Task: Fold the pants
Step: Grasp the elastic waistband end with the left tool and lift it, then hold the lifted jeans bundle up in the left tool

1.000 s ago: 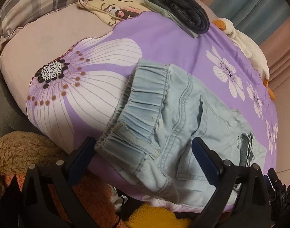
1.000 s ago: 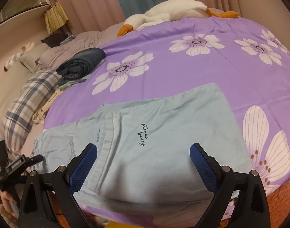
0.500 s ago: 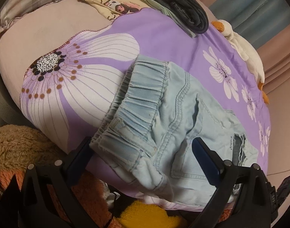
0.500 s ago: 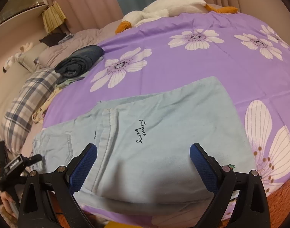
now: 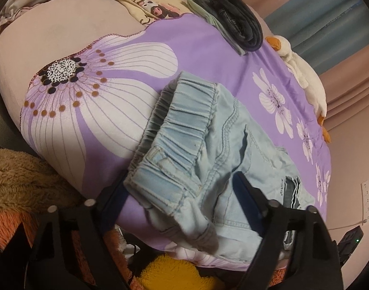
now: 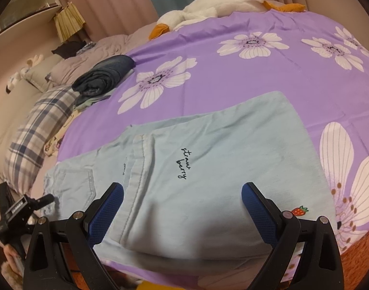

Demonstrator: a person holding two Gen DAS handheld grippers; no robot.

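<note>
Pants (image 5: 223, 159) folded at bedspread (image 5: 208, 55) near edge, hem hidden | left gripper (image 5: 182, 193) jaws apart, straddling waistband | right gripper (image 6: 182, 207) jaws apart above legs

left wrist – low over waistband | right wrist – legs | shared: pants (image 5: 208, 159) (image 6: 208, 174)

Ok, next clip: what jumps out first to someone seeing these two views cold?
The light blue pants lie partly folded near the front edge of the purple flowered bedspread, their gathered waistband filling the left wrist view. Both grippers, left and right, hover open just short of the fabric. At the bed's far edge lie a white plush goose and a dark folded garment.
</note>
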